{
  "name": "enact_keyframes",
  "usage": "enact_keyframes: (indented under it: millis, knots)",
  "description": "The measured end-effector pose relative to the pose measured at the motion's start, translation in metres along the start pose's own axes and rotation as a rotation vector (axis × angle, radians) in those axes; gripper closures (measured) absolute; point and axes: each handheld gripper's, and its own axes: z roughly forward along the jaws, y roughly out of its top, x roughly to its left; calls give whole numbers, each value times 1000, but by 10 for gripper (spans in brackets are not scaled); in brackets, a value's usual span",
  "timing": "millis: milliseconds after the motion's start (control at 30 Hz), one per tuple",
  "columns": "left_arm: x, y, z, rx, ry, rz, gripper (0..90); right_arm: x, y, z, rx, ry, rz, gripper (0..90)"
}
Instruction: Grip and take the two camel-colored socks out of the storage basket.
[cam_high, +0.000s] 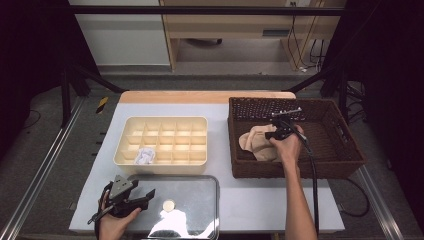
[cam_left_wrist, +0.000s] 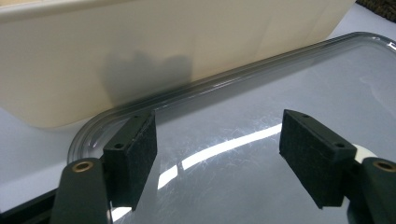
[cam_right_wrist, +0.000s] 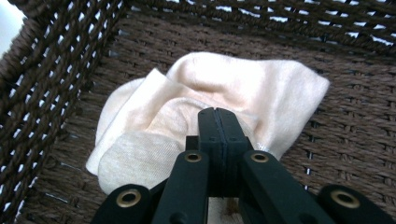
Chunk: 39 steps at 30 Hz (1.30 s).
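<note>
A beige cloth (cam_high: 255, 142) lies bunched on the floor of a dark brown wicker basket (cam_high: 350, 152). My right gripper (cam_high: 273, 134) reaches down into the basket, and in the right gripper view its jaws (cam_right_wrist: 217, 114) are pressed flat together, shut on a fold of the cloth (cam_right_wrist: 261, 88), which puckers around their tips. My left gripper (cam_high: 148, 197) rests low at the near left, open, with nothing between its fingers. In the left gripper view its jaws (cam_left_wrist: 217, 140) hover just above a clear plastic lid (cam_left_wrist: 280, 79).
A cream divided box (cam_high: 161, 121) stands left of the basket, with a small white item (cam_high: 144, 156) in one front compartment. The clear lid (cam_high: 192, 187) lies before it and shows a small round pale disc (cam_high: 169, 205). The basket wall (cam_right_wrist: 51, 93) rises close to the cloth.
</note>
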Motion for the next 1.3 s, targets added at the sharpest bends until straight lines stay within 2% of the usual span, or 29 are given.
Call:
enact_keyframes:
  millis: [233, 267, 333, 400, 533, 633, 700, 767, 867, 933, 1033, 1100, 1300]
  knots:
    - [-1, 0, 1, 0, 0, 3, 272, -1, 3, -10, -77, -22, 0, 900]
    - [-1, 0, 1, 1, 0, 4, 272, -1, 3, -11, -91, -20, -2, 876]
    - [-1, 0, 1, 1, 0, 3, 271, -1, 4, -10, -104, -26, 4, 711]
    - [-1, 0, 1, 4, 0, 4, 271, -2, 2, -5, -76, -35, 10, 604]
    - [-2, 0, 2, 5, -1, 5, 272, -3, 2, 2, -43, -47, 24, 529]
    - [-2, 0, 2, 6, -2, 7, 272, -3, 1, 6, -26, -46, 26, 550]
    - [-2, 0, 2, 7, -3, 7, 272, -4, 0, 8, 0, -33, 34, 599]
    - [-2, 0, 2, 6, -3, 5, 272, -4, 0, 9, 19, -31, 30, 674]
    - [-1, 0, 2, 7, -2, 5, 272, -4, -1, 9, 45, -31, 17, 857]
    - [-1, 0, 2, 7, -2, 5, 272, -4, -1, 7, 49, -28, 28, 887]
    - [-1, 0, 2, 6, -3, 3, 272, -3, 0, 1, 5, -37, 20, 891]
    - [-1, 0, 2, 6, -3, 4, 272, -3, 1, -5, -43, -48, 15, 891]
    - [-1, 0, 2, 7, -3, 3, 271, -5, 8, -25, -256, -66, 10, 890]
